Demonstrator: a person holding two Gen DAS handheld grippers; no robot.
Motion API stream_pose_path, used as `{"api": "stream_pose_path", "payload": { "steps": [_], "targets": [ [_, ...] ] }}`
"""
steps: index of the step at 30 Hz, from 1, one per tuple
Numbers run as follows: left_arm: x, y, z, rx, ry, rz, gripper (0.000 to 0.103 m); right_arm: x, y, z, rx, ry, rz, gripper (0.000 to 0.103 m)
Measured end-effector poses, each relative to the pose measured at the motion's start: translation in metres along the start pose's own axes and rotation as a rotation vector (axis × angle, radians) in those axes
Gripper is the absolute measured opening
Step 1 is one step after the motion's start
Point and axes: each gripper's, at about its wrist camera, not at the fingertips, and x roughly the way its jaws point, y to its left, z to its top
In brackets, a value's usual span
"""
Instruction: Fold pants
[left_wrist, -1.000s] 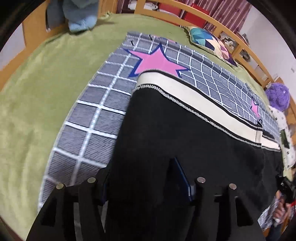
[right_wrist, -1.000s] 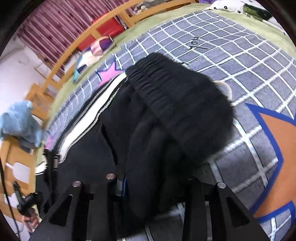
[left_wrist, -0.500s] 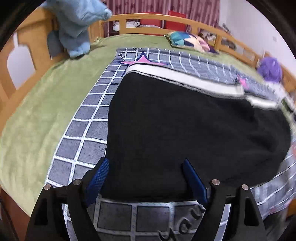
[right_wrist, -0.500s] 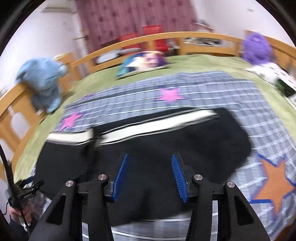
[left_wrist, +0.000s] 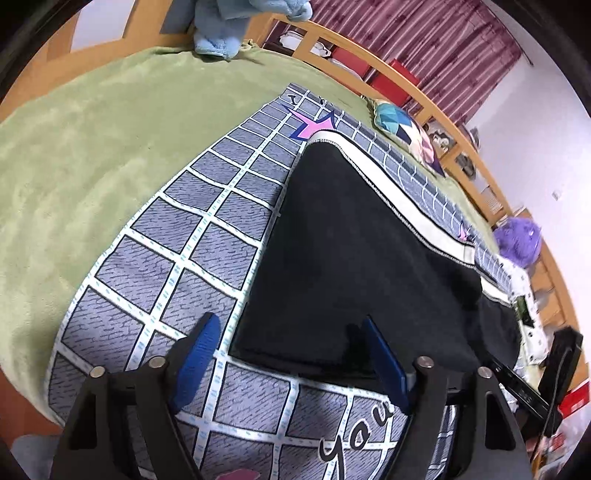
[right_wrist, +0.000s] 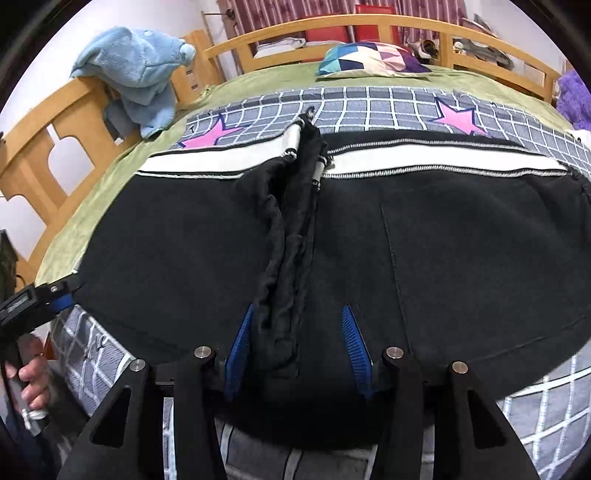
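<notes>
Over on your left, the left gripper (left_wrist: 291, 354) has its blue-padded fingers (left_wrist: 197, 349) spread wide and released, hovering at the near corner of the black pants (left_wrist: 354, 266): one pad sits over the grey checked blanket (left_wrist: 173, 266), the other over the black cloth, and nothing is pinched between them. The pants lie flat on that blanket on the green-covered bed (left_wrist: 74, 155), their white side stripe (left_wrist: 406, 206) running along the far edge. Beyond them a pink star (left_wrist: 314, 127) shows on the blanket, a blue plush toy (left_wrist: 229, 33) hangs on the wooden bed rail, and a patchwork pillow (left_wrist: 402, 127) rests farther right. Moving to your right hand, the right gripper (right_wrist: 299, 345) is open too, its fingers (right_wrist: 354, 338) straddling a bunched ridge of black fabric (right_wrist: 288, 258) that runs across the middle of the pants, with a gap on the right side, so no grip there. At the far left of that view your left hand (right_wrist: 31, 380) holds the other tool at the bed's edge.
</notes>
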Motion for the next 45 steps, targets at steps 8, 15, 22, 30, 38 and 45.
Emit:
{"api": "stream_pose_path", "payload": {
  "steps": [8, 15, 22, 30, 38, 45],
  "targets": [
    [0.013, -0.005, 0.0, -0.063, -0.034, 0.01, 0.043, -0.04, -0.015, -0.013, 0.056, -0.093, -0.058, 0.047],
    [-0.019, -0.041, 0.02, 0.028, -0.106, 0.09, 0.02, -0.067, -0.041, -0.012, 0.077, -0.151, -0.142, 0.047],
    [-0.051, -0.168, 0.021, 0.33, -0.235, 0.097, 0.016, -0.085, -0.07, -0.016, 0.059, -0.143, -0.134, 0.047],
    [-0.009, -0.297, -0.032, 0.511, -0.064, -0.177, 0.015, -0.103, -0.126, -0.028, 0.178, -0.136, -0.17, 0.047],
    [0.059, -0.32, -0.096, 0.562, 0.243, -0.218, 0.022, -0.113, -0.147, -0.048, 0.232, -0.117, -0.115, 0.048],
    [0.001, -0.274, -0.079, 0.526, 0.134, -0.225, 0.066, -0.099, -0.132, -0.023, 0.257, -0.152, 0.065, 0.055]
  ]
}}
